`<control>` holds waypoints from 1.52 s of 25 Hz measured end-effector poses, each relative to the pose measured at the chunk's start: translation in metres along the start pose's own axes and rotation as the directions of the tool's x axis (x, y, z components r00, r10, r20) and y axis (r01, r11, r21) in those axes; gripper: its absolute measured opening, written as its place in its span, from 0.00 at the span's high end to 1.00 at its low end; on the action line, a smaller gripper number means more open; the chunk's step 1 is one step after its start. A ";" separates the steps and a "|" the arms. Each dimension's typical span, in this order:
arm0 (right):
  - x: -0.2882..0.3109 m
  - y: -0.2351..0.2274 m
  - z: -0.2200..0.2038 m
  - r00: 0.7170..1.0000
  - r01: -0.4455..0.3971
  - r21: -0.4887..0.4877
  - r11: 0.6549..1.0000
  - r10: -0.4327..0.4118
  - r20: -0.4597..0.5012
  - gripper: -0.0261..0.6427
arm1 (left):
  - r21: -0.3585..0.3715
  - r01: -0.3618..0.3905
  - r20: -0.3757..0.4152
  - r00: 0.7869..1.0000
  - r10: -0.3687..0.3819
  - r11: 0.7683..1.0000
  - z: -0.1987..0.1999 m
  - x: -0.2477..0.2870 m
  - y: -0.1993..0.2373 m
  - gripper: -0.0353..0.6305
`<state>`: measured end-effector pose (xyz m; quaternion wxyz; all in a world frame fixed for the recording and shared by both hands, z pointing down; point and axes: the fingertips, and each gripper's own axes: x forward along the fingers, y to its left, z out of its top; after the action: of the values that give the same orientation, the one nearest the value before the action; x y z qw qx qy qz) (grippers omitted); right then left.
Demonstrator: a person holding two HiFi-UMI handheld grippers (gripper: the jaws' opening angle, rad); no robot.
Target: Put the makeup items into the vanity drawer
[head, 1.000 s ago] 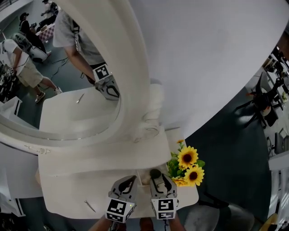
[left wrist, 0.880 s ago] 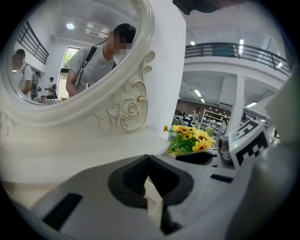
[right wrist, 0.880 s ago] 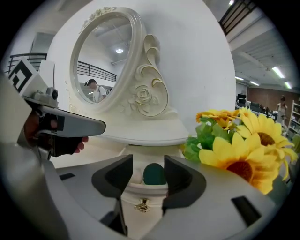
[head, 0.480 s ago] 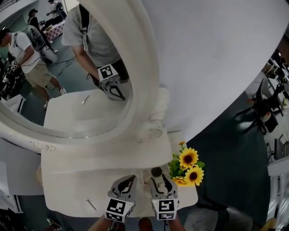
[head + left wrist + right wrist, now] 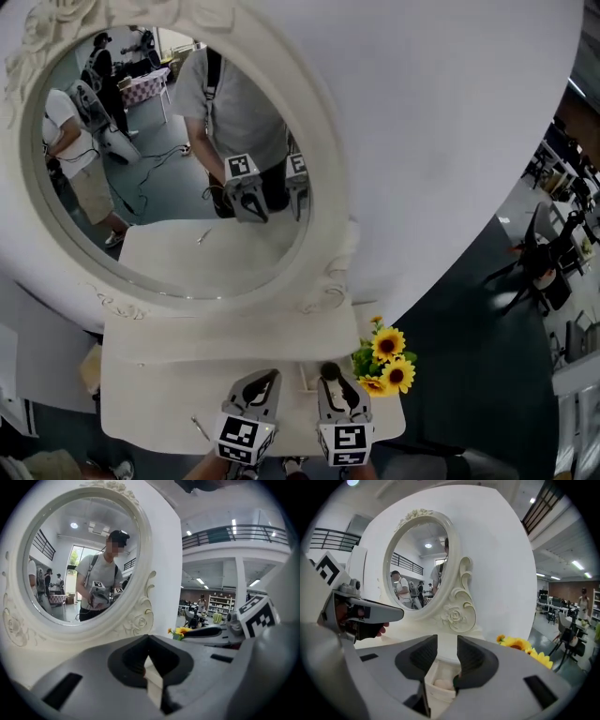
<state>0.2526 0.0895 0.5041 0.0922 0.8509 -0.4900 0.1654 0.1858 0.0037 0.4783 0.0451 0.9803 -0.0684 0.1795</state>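
Drawer (image 5: 438,696) stands open just below the right gripper (image 5: 330,375) — jaws parted, just been closing, nothing between them. Left gripper (image 5: 269,377) is pinched together, empty. A thin stick (image 5: 198,428) lies on the tabletop (image 5: 141,412) further left — I'd open the left jaws and pinch it crosswise.

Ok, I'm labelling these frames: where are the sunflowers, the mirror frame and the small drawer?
sunflowers (image 5: 389,345), head view, upper bloom's dark centre.
mirror frame (image 5: 326,178), head view, right side.
small drawer (image 5: 439,696), right gripper view, front wall.
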 end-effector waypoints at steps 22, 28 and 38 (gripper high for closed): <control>-0.038 0.096 0.086 0.966 -0.178 -0.161 0.971 0.203 0.160 0.93 | -0.012 -0.194 0.130 0.972 0.194 0.981 0.039 -0.109 0.039 0.95; -0.031 0.149 0.084 0.929 -0.306 -0.211 0.928 0.340 0.145 0.93 | -0.063 -0.325 0.120 0.936 0.330 0.944 0.016 -0.150 0.067 0.95; -0.028 0.241 0.067 0.850 -0.488 -0.258 0.834 0.521 0.075 0.93 | -0.149 -0.497 0.056 0.859 0.510 0.855 -0.028 -0.228 0.107 0.95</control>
<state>0.0445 -0.0304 0.4307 0.1078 0.6842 -0.7183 0.0653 -0.0516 -0.0721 0.4296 0.0567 0.9305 -0.3361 0.1344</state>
